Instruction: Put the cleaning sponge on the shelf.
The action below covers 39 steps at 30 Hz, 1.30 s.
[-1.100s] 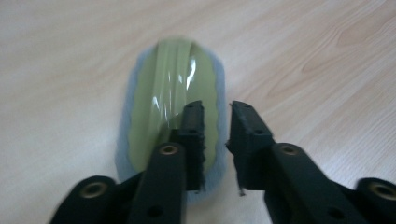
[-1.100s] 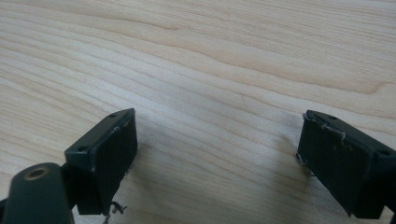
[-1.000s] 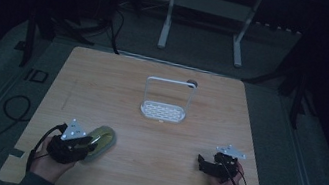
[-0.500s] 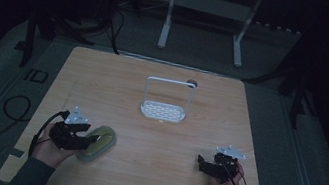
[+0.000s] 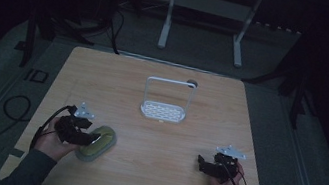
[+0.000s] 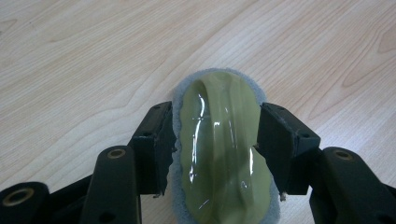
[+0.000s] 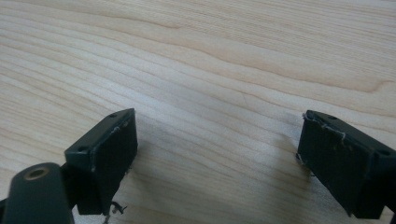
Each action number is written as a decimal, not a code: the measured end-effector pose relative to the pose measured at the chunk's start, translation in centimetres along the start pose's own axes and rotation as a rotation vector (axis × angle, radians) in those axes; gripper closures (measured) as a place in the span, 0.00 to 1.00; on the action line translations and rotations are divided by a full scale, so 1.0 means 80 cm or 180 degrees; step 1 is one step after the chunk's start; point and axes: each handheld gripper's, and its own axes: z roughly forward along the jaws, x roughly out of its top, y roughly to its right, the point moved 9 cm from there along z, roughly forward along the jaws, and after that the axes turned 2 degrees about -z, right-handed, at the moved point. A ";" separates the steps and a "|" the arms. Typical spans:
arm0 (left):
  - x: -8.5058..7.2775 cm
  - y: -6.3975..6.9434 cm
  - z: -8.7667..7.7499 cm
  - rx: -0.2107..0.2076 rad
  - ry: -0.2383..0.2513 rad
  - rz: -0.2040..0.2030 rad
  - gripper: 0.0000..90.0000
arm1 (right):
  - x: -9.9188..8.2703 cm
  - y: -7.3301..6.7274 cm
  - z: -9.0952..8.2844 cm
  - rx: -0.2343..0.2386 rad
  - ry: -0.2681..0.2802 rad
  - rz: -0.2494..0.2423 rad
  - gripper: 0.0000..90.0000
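Olive-green sponge (image 6: 222, 149) with grey felt rim lies flat on counter (image 5: 147, 181), lower left of high view, between fingers (image 6: 156, 144) of left gripper (image 5: 94, 138). Fingers have just been opening; now wide, flanking sponge sides, grip released. Right gripper (image 7: 217, 158) at lower right, fingers wide apart, nothing between them, bare wood beneath.

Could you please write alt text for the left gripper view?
An oval scrubber with a glossy olive-green top and grey felt rim lies on the pale wooden table between the left gripper's open black jaws, which have just been opening.
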 end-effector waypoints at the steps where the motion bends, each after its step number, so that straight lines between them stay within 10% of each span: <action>1: 0.000 0.000 0.001 0.0000 -0.0018 0.0005 0.51 | 0.000 0.000 0.000 0.0000 0.0000 0.0000 0.13; 39: -0.007 0.004 0.036 -0.0163 -0.1171 0.0058 0.64 | 0.000 0.000 0.000 -0.0002 -0.0001 0.0002 0.13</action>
